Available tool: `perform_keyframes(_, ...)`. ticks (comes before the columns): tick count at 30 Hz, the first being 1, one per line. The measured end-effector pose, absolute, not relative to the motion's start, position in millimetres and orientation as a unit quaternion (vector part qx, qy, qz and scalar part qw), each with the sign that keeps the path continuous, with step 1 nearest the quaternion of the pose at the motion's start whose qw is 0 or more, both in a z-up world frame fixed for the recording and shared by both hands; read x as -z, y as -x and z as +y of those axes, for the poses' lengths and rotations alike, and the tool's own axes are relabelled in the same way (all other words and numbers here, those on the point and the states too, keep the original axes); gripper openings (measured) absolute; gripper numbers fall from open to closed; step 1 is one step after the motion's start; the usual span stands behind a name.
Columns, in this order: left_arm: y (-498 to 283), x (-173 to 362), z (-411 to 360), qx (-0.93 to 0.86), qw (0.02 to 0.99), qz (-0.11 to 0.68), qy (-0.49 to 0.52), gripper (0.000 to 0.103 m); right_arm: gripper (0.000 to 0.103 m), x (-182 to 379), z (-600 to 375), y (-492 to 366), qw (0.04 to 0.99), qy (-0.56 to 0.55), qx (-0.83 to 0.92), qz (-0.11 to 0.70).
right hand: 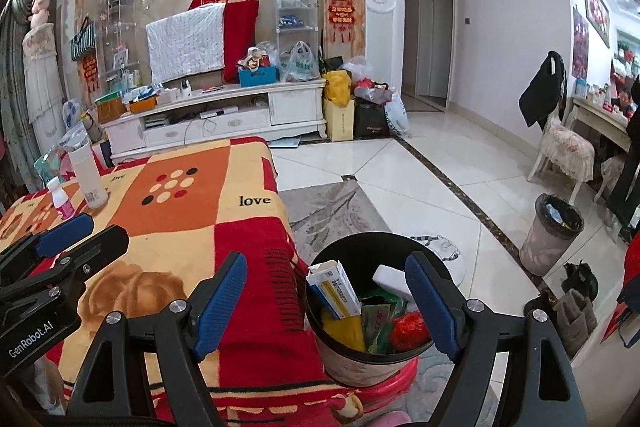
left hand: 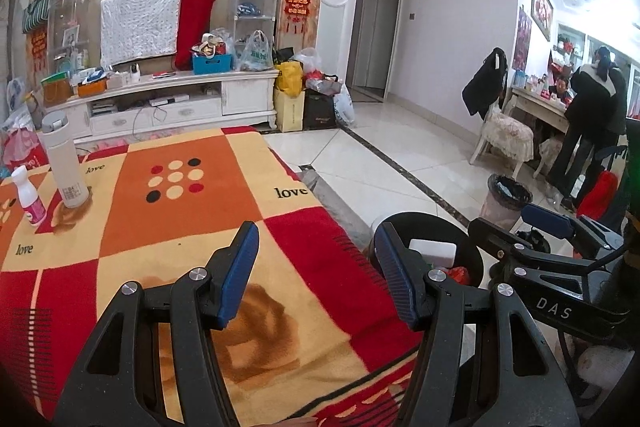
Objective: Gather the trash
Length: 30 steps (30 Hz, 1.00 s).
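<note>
Both hand-held grippers hang empty over the table edge, trash in the bin.

The left hand-held gripper (left hand: 318, 273) and right hand-held gripper (right hand: 326, 301) each stand with jaws apart, nothing between them. The bin (right hand: 352, 359) sits on a pink stool (right hand: 394, 381) just beside the table (right hand: 172, 227), holding a box (right hand: 334, 289), wrappers and a red scrap (right hand: 410, 331). A flask (left hand: 64, 163) and small bottle (left hand: 29, 197) stand at the table's far corner.

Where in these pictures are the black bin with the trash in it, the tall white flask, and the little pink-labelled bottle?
black bin (right hand: 320, 337), right wrist view, on its front rim.
white flask (left hand: 66, 163), left wrist view, on the middle of its body.
small bottle (left hand: 29, 197), left wrist view, on its white body above the pink label.
</note>
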<state>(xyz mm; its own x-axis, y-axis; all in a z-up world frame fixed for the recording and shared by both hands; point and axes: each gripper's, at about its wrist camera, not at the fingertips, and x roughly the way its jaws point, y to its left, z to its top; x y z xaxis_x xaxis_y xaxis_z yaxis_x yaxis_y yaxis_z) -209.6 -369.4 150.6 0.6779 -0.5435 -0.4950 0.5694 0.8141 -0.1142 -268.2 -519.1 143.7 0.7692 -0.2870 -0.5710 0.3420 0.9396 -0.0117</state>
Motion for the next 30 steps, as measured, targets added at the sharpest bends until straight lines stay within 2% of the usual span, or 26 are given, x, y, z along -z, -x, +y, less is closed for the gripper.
perform_keyframes(30, 206, -140, -370, 0.309, 0.911, 0.271, -0.029, 0.06, 0.081, -142, -520, 272, 0.938, -0.052, 0.172, 0.296)
